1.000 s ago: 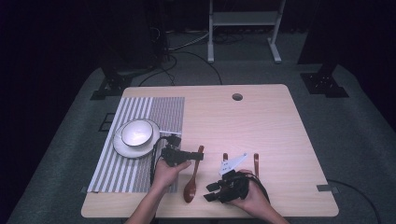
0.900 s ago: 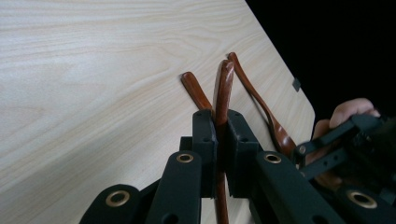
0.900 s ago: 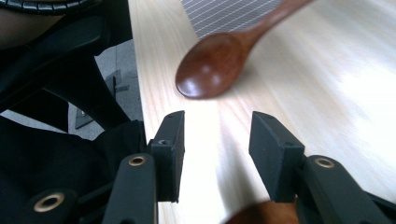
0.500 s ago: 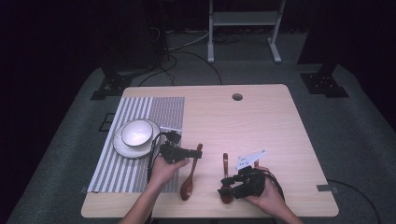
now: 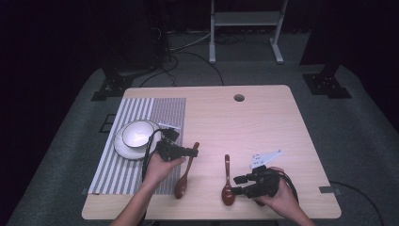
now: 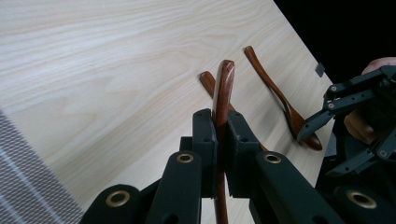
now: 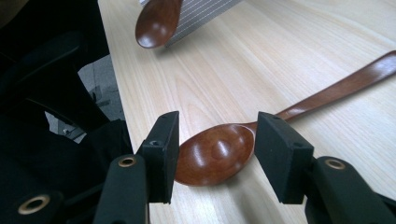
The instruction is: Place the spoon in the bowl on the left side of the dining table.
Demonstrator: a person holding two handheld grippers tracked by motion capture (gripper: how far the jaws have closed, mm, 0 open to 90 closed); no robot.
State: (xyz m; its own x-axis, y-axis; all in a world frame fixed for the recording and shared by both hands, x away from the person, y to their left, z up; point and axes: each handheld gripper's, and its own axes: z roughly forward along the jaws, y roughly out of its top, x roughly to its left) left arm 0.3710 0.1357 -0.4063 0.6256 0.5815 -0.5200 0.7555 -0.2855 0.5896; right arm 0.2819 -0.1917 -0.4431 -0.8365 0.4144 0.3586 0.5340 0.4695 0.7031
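The left gripper (image 6: pixel 218 135) is clamped narrow on the handle of a brown wooden spoon (image 6: pixel 223 88), whose stem rises between the jaws; in the high view that spoon (image 5: pixel 184 175) slopes from the left gripper (image 5: pixel 188 152) down toward the table's near edge, its bowl beside the corner of the striped mat (image 5: pixel 136 136).

The right gripper (image 7: pixel 215 140) stands wide open, its jaws to either side of the bowl of a second spoon (image 7: pixel 219 151) that lies flat on the table (image 7: pixel 261 51); whether the pads touch it cannot be told. In the high view this spoon (image 5: pixel 227 186) lies just left of the right gripper (image 5: pixel 241 184), handle pointing away from the person.

Both grippers sit close to the near table edge. Beyond them the wooden top is open up to a small round hole (image 5: pixel 239 98). Left of the left gripper, a white bowl (image 5: pixel 136 134) on a saucer (image 5: pixel 123 149) rests on the mat, close behind the hand.
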